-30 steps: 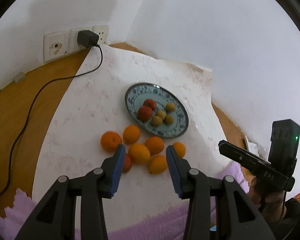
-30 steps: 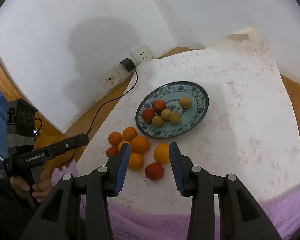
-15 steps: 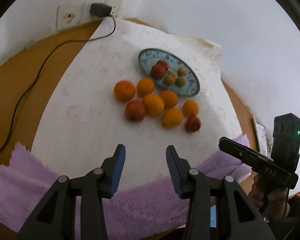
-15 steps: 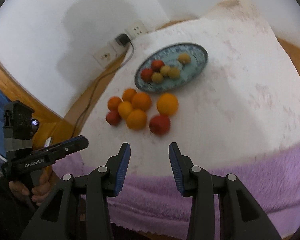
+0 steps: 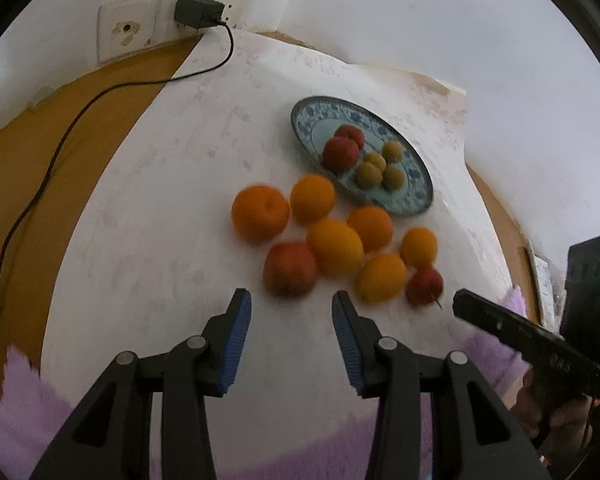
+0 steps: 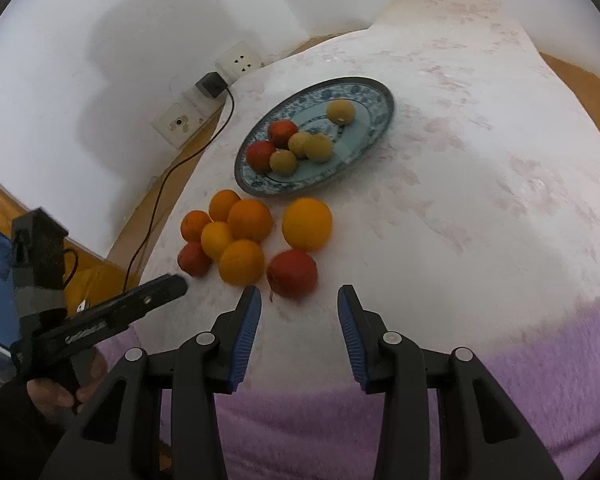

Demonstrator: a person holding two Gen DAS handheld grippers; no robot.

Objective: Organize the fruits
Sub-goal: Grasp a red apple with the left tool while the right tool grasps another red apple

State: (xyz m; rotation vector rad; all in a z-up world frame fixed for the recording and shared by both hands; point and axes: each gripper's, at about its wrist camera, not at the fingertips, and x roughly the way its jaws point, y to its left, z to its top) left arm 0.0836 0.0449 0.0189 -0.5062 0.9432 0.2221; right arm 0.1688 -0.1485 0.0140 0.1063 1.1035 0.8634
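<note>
Red fruit (image 6: pixel 292 272) near cloth edge (image 6: pixel 380 394), seemingly.

Both tools are dropping toward the fruit pile: the left hand-held gripper (image 5: pixel 291 312) is now closing in on one red fruit (image 5: pixel 290 268), the right hand-held gripper (image 6: pixel 299 308) on another red fruit (image 6: pixel 292 273).

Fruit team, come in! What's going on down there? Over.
Left gripper and right gripper both open, empty. Oranges and red fruit loose beside the plate. Nothing blocking.
</note>
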